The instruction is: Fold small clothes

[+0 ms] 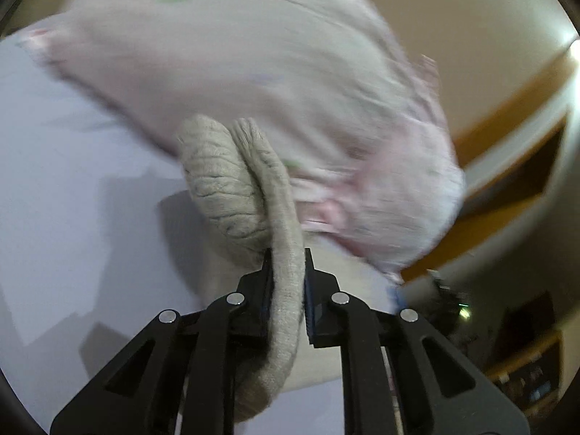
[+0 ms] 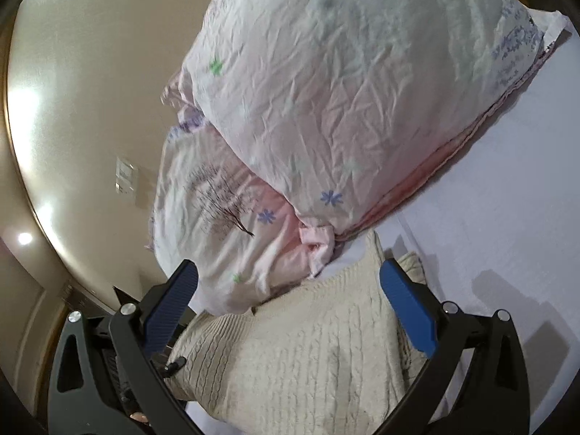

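A beige knitted garment (image 2: 301, 359) lies on a pale lilac sheet (image 2: 500, 199), below my right gripper. My right gripper (image 2: 288, 279) is open, its blue pads (image 2: 406, 308) wide apart above the knit, holding nothing. In the left wrist view my left gripper (image 1: 287, 253) is shut on a ribbed beige part of the knitted garment (image 1: 232, 188), which runs between the jaws and bunches in front of them. The view is blurred by motion.
A big crumpled pale pink floral duvet (image 2: 326, 108) is heaped just beyond the knit, also seen blurred in the left wrist view (image 1: 253, 54). The lilac sheet (image 1: 65, 181) spreads to the left. A beige wall (image 2: 90, 108) with a light switch (image 2: 125, 177) is behind.
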{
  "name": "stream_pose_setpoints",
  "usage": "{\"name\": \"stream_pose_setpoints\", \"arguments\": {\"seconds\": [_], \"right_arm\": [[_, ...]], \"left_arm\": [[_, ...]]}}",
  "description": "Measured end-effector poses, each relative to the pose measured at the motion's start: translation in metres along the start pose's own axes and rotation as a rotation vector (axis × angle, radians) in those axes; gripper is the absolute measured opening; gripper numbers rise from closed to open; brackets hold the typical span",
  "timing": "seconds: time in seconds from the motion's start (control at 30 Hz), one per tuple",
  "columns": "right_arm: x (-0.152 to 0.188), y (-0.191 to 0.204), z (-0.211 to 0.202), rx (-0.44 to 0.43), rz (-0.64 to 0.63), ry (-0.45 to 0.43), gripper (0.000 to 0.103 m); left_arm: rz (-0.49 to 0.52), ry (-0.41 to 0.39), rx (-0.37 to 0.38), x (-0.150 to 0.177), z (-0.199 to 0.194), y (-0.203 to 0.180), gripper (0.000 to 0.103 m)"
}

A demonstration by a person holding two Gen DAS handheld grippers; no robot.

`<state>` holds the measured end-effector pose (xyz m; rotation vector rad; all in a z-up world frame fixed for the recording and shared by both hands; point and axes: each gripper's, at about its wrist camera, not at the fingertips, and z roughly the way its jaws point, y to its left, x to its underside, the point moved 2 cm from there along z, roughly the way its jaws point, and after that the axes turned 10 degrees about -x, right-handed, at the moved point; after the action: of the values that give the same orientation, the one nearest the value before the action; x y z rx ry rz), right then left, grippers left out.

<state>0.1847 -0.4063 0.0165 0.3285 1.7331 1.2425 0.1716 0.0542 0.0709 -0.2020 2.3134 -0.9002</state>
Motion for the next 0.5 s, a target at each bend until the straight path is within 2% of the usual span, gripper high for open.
{"name": "stream_pose_setpoints", "arguments": {"seconds": [0.1,0.13,0.2,0.23,0.27,0.3,0.37,0.4,0.43,0.5], "right_arm": [[-0.006,-0.001,-0.009,0.028,-0.024,-0.024,0.101],[-0.008,-0.002,-0.011,0.039,-0.028,-0.031,0.101],[-0.013,-0.009,-0.018,0.064,-0.016,-0.032,0.101],[-0.014,-0.012,-0.020,0.071,-0.007,-0.030,0.101],[-0.016,-0.017,-0.023,0.080,0.012,-0.022,0.101],[-0.017,-0.021,-0.024,0.082,0.027,-0.013,0.101],[-0.019,-0.029,-0.024,0.077,0.069,0.024,0.101],[-0.019,-0.032,-0.022,0.077,0.088,0.051,0.101],[-0.018,-0.036,-0.016,0.086,0.111,0.096,0.101],[-0.012,-0.039,-0.006,0.108,0.125,0.166,0.101]], "left_arm": [[0.039,0.084,0.178,0.012,0.051,-0.070,0.013],[0.058,0.134,0.238,0.022,0.075,-0.095,0.013],[0.084,0.250,0.301,0.046,0.124,-0.136,0.013],[0.082,0.299,0.344,0.055,0.140,-0.148,0.012],[0.076,0.375,0.424,0.067,0.160,-0.166,0.012],[0.076,0.411,0.451,0.073,0.170,-0.177,0.012],[0.092,0.395,0.487,0.073,0.167,-0.184,0.013],[0.116,0.364,0.480,0.070,0.159,-0.183,0.019],[0.145,0.321,0.443,0.065,0.149,-0.176,0.026],[0.199,0.196,0.290,0.051,0.125,-0.154,0.063]]}}
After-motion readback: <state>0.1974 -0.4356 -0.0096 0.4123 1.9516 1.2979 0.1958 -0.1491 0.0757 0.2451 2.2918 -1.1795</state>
